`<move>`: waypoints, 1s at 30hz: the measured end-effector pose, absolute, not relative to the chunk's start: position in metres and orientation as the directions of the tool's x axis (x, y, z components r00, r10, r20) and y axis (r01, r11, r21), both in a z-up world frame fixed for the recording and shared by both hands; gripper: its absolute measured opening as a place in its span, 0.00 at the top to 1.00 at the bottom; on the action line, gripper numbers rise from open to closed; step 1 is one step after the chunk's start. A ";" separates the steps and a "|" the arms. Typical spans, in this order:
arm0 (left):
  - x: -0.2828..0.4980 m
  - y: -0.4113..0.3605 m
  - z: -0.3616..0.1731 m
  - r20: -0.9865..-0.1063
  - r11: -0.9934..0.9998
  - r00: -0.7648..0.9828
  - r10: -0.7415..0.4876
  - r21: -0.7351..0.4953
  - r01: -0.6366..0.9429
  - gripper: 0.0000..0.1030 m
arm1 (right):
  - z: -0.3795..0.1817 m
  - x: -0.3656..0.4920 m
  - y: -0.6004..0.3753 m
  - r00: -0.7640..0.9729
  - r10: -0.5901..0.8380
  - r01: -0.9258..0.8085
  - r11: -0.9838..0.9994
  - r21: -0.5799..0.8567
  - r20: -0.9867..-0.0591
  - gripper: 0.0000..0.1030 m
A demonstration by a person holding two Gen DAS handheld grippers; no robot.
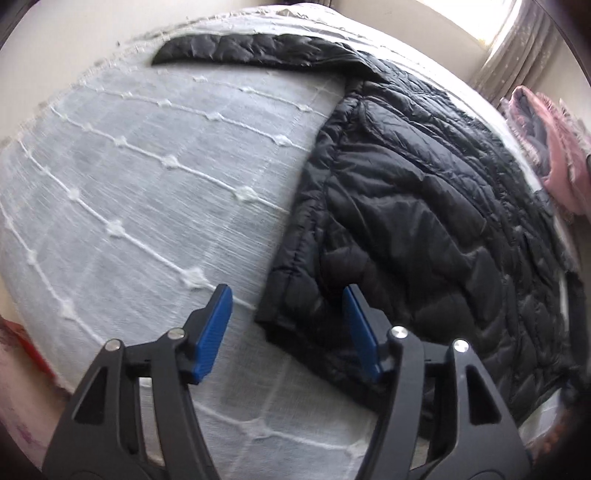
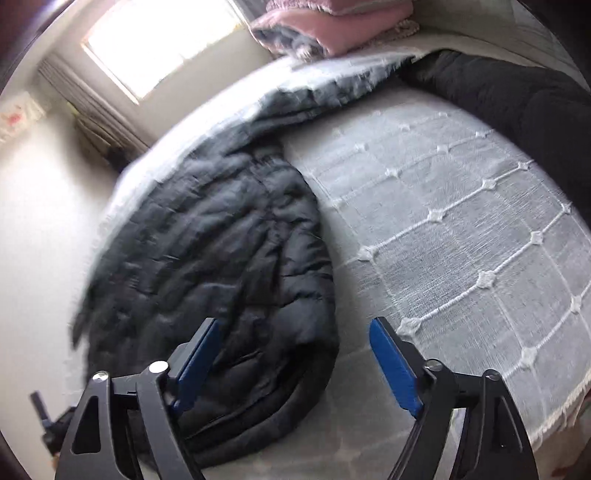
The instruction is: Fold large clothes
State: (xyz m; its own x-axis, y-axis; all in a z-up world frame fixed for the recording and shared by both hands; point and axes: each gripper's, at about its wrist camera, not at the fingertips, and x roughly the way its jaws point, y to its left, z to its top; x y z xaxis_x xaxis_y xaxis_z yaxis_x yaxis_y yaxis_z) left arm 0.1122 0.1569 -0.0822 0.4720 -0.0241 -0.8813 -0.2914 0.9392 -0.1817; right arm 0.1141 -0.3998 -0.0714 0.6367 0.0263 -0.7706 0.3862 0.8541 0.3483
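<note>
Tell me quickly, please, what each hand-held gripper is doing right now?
Left hand-held gripper: open, holding nothing, above the black jacket's corner.
Right hand-held gripper: open, empty.

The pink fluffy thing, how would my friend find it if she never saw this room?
Start at the big bed with the white tufted bedspread. A black puffy jacket lies spread along one side of it. Follow the jacket towards the bright window: the pink fluffy thing is a folded bundle just past the bedspread's far edge, the only pink, fuzzy item among black and white ones.
</note>
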 end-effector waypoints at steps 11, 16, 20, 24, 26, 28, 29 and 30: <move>0.084 0.132 -0.067 -0.855 0.966 0.519 -0.019 -0.150 -0.211 0.95 | -0.098 0.094 -0.422 0.623 0.115 0.416 0.789 0.452 -0.774 0.95; 0.079 0.138 -0.064 -0.855 0.959 0.518 -0.042 -0.179 -0.218 0.96 | -0.094 0.075 -0.433 0.634 0.103 0.441 0.766 0.468 -0.767 0.96; 0.073 0.146 -0.060 -0.843 0.956 0.537 -0.037 -0.186 -0.226 0.96 | -0.089 0.065 -0.427 0.641 0.118 0.401 0.791 0.463 -0.758 0.96; 0.059 0.150 -0.052 -0.841 0.955 0.541 -0.006 -0.165 -0.246 0.97 | -0.077 0.053 -0.417 0.680 0.078 0.365 0.826 0.430 -0.729 0.94; 0.048 0.155 -0.038 -0.820 0.948 0.573 -0.013 -0.193 -0.254 0.97 | -0.067 0.047 -0.412 0.700 0.036 0.354 0.850 0.390 -0.713 0.90; 0.041 0.153 -0.019 -0.788 0.947 0.616 -0.009 -0.205 -0.248 0.93 | -0.055 0.045 -0.405 0.711 0.000 0.335 0.879 0.339 -0.703 0.88; 0.042 0.148 -0.012 -0.778 0.949 0.628 -0.002 -0.199 -0.244 0.84 | -0.050 0.045 -0.404 0.718 -0.003 0.326 0.885 0.333 -0.696 0.88; 0.041 0.146 -0.007 -0.772 0.950 0.636 -0.003 -0.200 -0.239 0.78 | -0.042 0.048 -0.401 0.731 -0.006 0.316 0.889 0.331 -0.682 0.87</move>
